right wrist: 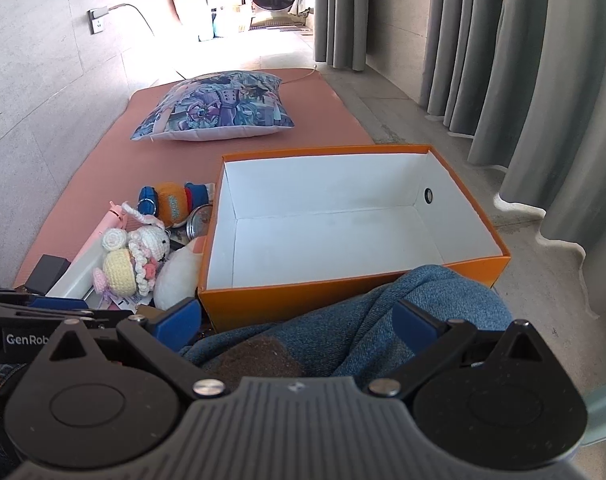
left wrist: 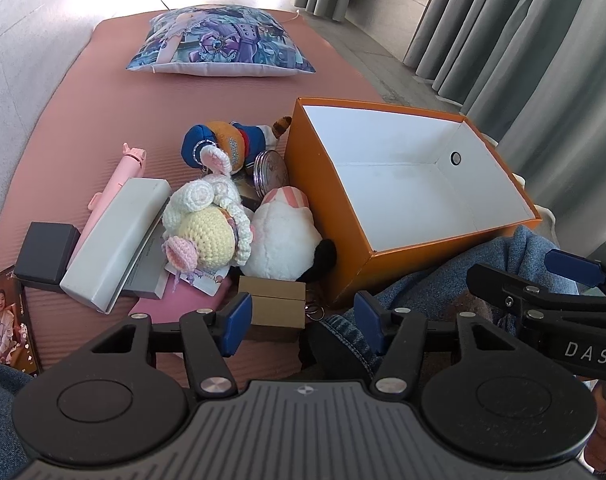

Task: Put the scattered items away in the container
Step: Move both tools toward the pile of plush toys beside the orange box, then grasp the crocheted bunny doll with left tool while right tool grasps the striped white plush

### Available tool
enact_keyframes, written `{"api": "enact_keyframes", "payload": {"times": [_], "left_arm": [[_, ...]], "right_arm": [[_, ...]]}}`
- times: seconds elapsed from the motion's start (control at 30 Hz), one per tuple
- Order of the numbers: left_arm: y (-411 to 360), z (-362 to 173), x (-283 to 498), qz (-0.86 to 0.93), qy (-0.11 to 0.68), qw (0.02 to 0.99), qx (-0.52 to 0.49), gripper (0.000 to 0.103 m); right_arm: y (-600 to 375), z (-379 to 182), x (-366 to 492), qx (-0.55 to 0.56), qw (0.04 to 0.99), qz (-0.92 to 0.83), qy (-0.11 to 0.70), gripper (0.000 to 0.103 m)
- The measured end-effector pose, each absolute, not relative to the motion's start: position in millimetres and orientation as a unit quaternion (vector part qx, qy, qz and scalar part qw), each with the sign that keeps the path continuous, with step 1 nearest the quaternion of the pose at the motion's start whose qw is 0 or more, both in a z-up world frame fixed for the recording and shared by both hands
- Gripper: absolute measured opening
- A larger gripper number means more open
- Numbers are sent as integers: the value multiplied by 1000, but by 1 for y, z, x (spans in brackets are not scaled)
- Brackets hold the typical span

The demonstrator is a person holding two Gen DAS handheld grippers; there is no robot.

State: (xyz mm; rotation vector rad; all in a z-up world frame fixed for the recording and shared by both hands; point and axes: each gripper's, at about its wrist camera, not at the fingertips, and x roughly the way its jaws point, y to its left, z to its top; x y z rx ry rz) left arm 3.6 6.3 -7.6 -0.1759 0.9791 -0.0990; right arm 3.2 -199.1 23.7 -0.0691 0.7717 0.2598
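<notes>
The orange box (left wrist: 327,216) with a white inside stands open and bare on the pink mat, and its front wall (right wrist: 303,296) faces the right wrist view. Left of it lie a crocheted doll (left wrist: 207,232), a white plush (left wrist: 281,236), a blue-capped duck plush (left wrist: 227,140), a round tin (left wrist: 269,170) and a small brown cardboard box (left wrist: 277,306). My left gripper (left wrist: 303,322) is open just short of the cardboard box, its pads not touching it. My right gripper (right wrist: 299,320) hangs open over a knee in jeans (right wrist: 383,312), nothing between its fingers.
A white long case (left wrist: 115,240), a pink stick-shaped item (left wrist: 119,176), a black box (left wrist: 45,254), a lit phone (left wrist: 9,320) and a pink book (left wrist: 195,300) lie on the mat (left wrist: 103,120). A printed cushion (left wrist: 219,40) sits at its far end. Grey curtains (right wrist: 543,80) hang on the right.
</notes>
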Motion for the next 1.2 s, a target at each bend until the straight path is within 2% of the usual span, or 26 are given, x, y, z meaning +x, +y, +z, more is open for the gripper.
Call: {"api": "enact_keyframes", "payload": {"times": [0.1, 0.17, 0.23, 0.43, 0.7, 0.9, 1.03, 1.2], "left_arm": [[16, -7, 5, -41, 460, 882, -96, 67], [25, -6, 7, -33, 452, 885, -106, 67], [33, -5, 10, -26, 447, 887, -108, 67], [52, -6, 22, -24, 441, 893, -88, 67], [63, -17, 52, -58, 454, 888, -42, 73], [73, -32, 77, -54, 473, 878, -44, 79], [76, -41, 88, -45, 481, 873, -59, 81], [77, -55, 99, -25, 499, 863, -78, 83]], "right_arm": [[-191, 27, 8, -32, 919, 148, 364, 100], [-184, 29, 11, -35, 921, 163, 353, 94], [-176, 30, 15, -43, 922, 174, 343, 80], [-149, 23, 33, -67, 911, 222, 341, 63], [-107, 6, 60, -135, 883, 280, 351, 48], [-95, -7, 76, -173, 867, 306, 354, 48], [-90, -11, 75, -203, 860, 320, 341, 57], [-84, -20, 71, -238, 849, 332, 335, 57]]}}
